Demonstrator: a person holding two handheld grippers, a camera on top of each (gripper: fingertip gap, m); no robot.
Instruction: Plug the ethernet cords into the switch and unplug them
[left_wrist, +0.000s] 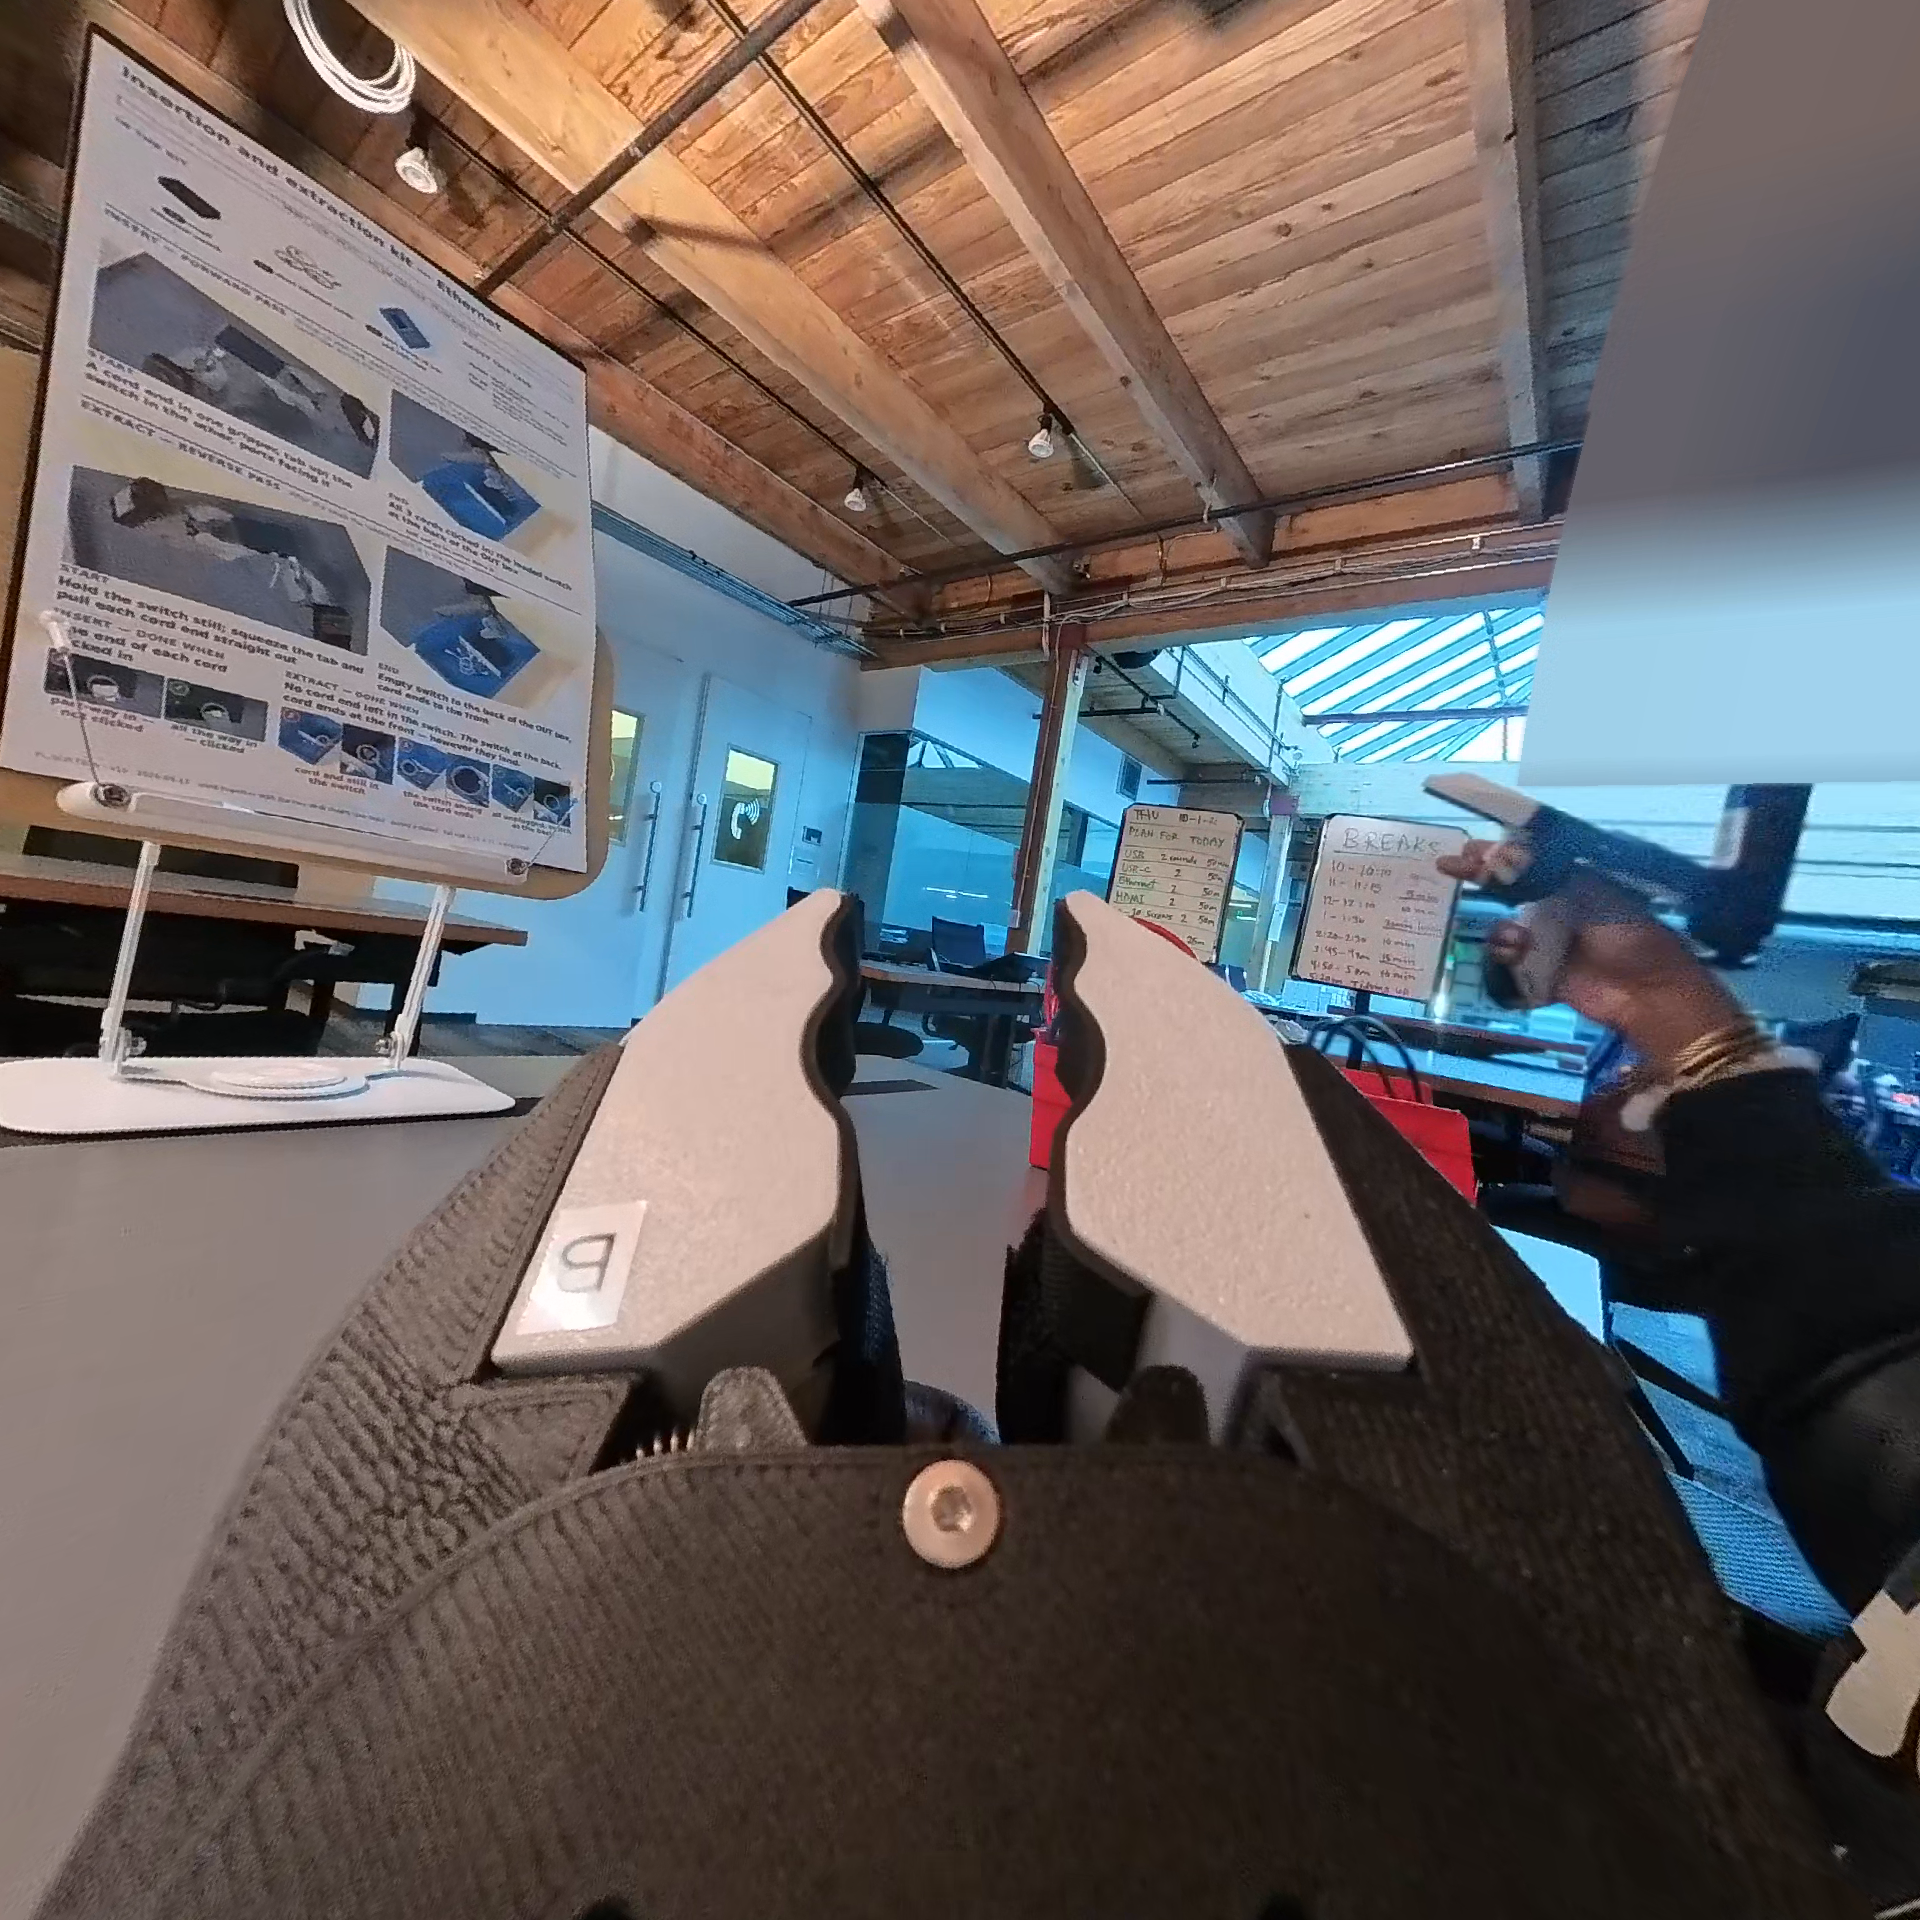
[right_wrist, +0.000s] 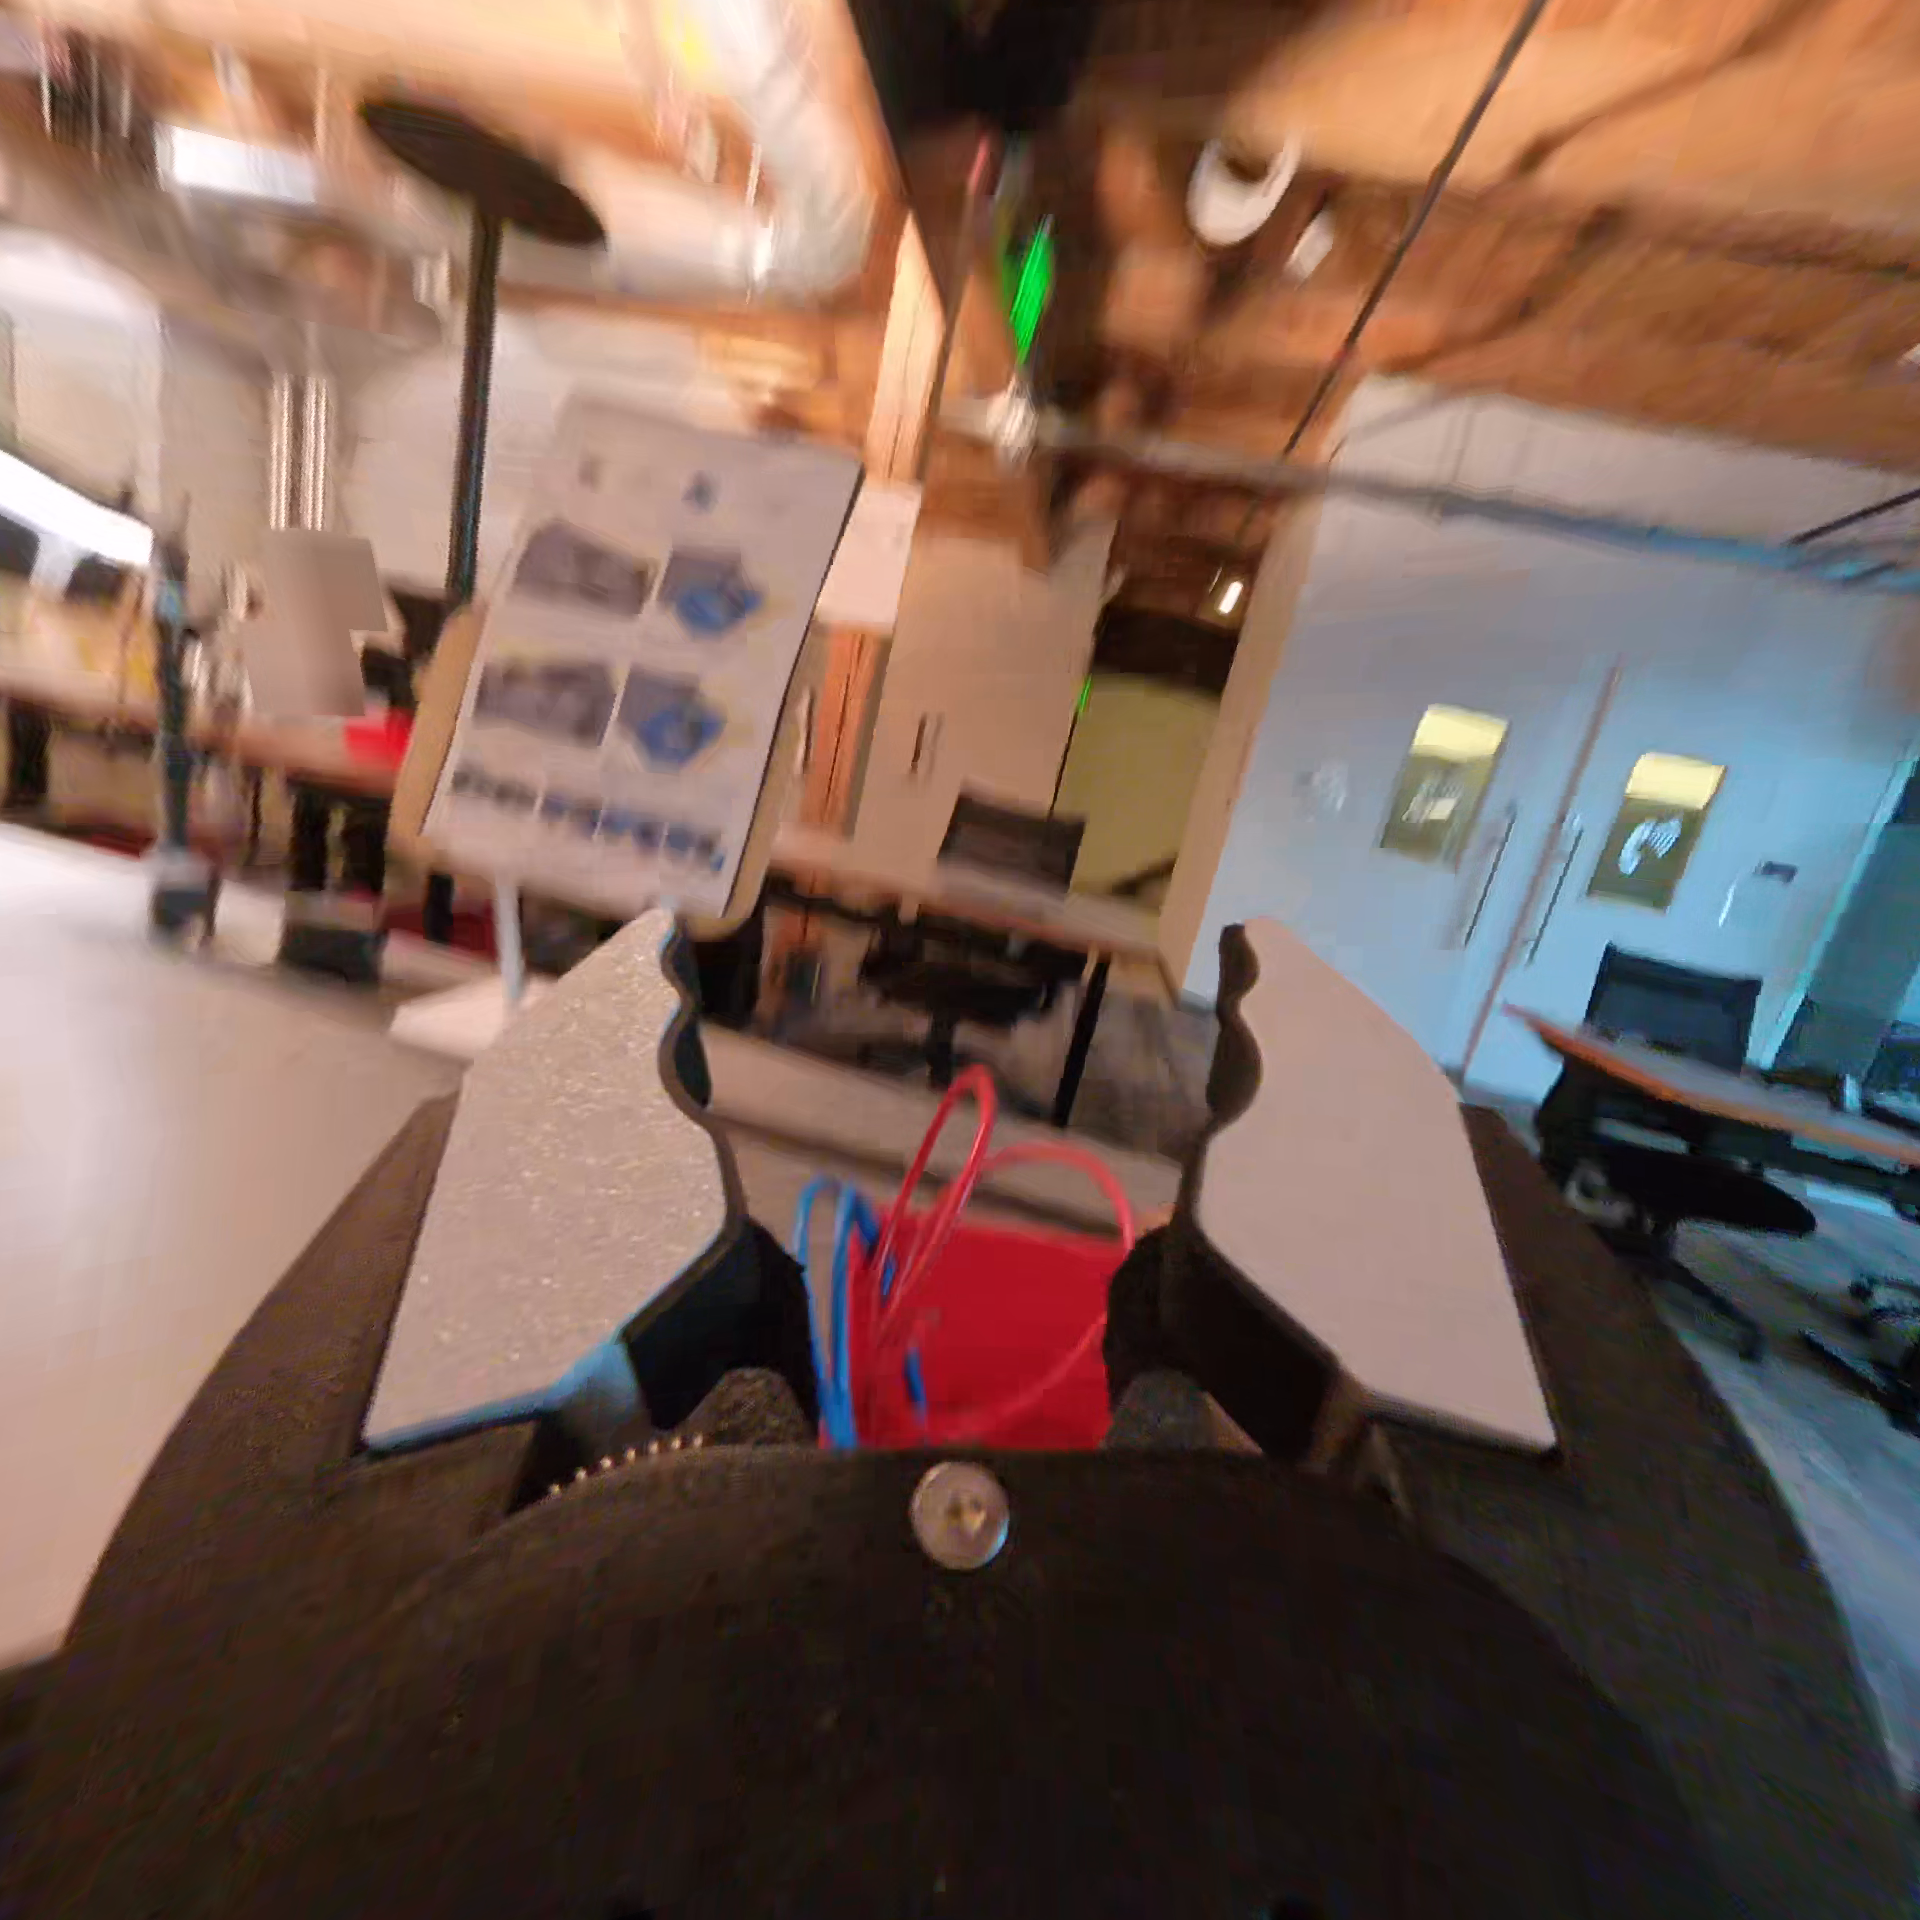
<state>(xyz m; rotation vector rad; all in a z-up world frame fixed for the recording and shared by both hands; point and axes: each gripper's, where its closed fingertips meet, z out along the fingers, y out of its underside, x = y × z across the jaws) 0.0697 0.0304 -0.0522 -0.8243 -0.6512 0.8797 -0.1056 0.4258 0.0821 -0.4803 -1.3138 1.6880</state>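
Observation:
My left gripper (left_wrist: 956, 914) points level over a dark table (left_wrist: 208, 1299); its grey fingers stand a small way apart with nothing between them. My right gripper (right_wrist: 956, 935) is wide open and empty; its view is blurred by motion. Just beyond its fingers stands a red bin (right_wrist: 997, 1340) with loops of red cord (right_wrist: 951, 1143) and blue cord (right_wrist: 831, 1288) sticking up out of it. The red bin's edge (left_wrist: 1044, 1049) shows behind my left gripper's right finger. The right gripper (left_wrist: 1621, 862), held in a hand, is raised at the right of the left wrist view. No switch is in view.
An instruction sheet on a white stand (left_wrist: 301, 468) stands at the table's far left, and it also shows in the right wrist view (right_wrist: 634, 665). Two whiteboards (left_wrist: 1371, 904) stand beyond the table. A red bag (left_wrist: 1403, 1101), desks and office chairs (right_wrist: 1662, 1039) fill the room behind. Tip to tip, the grippers are about 45 centimetres apart.

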